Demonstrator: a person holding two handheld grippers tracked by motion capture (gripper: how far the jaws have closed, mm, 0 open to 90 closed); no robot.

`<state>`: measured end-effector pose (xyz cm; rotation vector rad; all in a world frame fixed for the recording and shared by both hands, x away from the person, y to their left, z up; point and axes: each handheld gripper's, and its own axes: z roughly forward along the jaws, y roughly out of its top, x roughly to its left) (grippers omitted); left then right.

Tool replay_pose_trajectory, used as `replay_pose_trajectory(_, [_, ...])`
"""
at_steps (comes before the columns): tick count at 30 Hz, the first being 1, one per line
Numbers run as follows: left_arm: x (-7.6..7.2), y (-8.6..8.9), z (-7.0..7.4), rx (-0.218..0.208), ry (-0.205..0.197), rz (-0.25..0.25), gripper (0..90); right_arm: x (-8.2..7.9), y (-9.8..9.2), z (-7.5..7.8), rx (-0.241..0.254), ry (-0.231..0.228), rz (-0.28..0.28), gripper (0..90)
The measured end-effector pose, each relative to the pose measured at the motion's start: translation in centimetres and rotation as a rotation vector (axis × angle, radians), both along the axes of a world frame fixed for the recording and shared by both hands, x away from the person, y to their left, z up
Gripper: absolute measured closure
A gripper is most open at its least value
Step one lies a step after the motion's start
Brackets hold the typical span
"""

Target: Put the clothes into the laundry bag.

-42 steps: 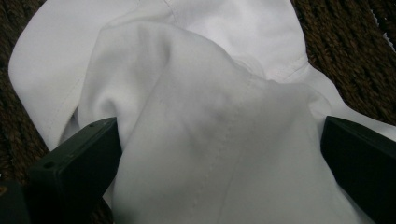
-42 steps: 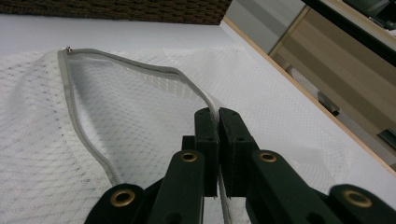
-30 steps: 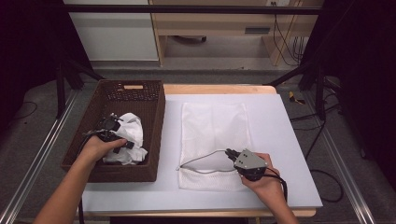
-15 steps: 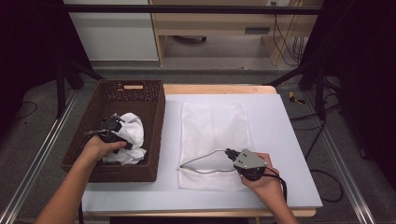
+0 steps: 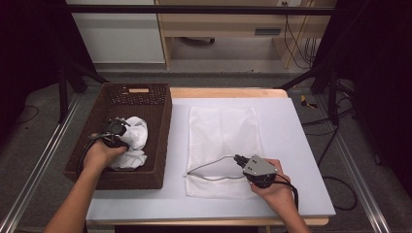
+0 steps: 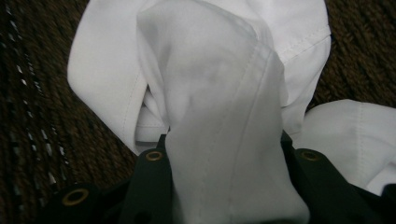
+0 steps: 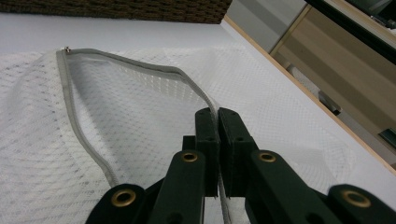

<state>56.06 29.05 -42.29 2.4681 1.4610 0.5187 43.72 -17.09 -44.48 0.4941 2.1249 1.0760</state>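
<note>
A crumpled white cloth (image 5: pixel 135 141) lies in the brown wicker basket (image 5: pixel 165 124) at the table's left. My left gripper (image 5: pixel 116 130) reaches into the basket; its jaws have just been closing, and a fold of the cloth (image 6: pixel 210 70) now fills the gap of the left gripper (image 6: pixel 223 140), with both pads against it. A white mesh bag (image 5: pixel 223 128) lies flat on the table. My right gripper (image 5: pixel 237 158) is shut on the bag's grey zipper edge (image 7: pixel 79 126). That grip of the right gripper (image 7: pixel 218 116) lifts the edge so the mouth gapes.
The table top (image 5: pixel 296 145) is a white board with a wooden strip along its far edge. Metal rails run along both sides of the table. A black stand and cables are on the floor at the right.
The left gripper has pushed slightly into the white cloth and drawn in on a fold. The right hand and the bag's lifted edge have stayed as they were.
</note>
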Motion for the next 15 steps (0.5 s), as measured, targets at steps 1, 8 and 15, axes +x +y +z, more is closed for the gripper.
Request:
replay_pose_trajectory(1, [0.0,-0.1,0.2,-0.003,-0.016,-0.004,64.7,0.0,0.0,0.0,0.001,0.000,0.000,87.2])
replay_pose_trajectory(8, [-0.5,-0.8,1.9,-0.039,-0.114,-0.060,64.8,0.1,0.0,-0.1,-0.001,0.003,0.002,87.2])
replay_pose_trajectory(15, [-0.9,-1.1,4.1,-0.069,-0.189,-0.061,64.9,0.1,0.0,-0.1,-0.005,0.007,0.003,87.4])
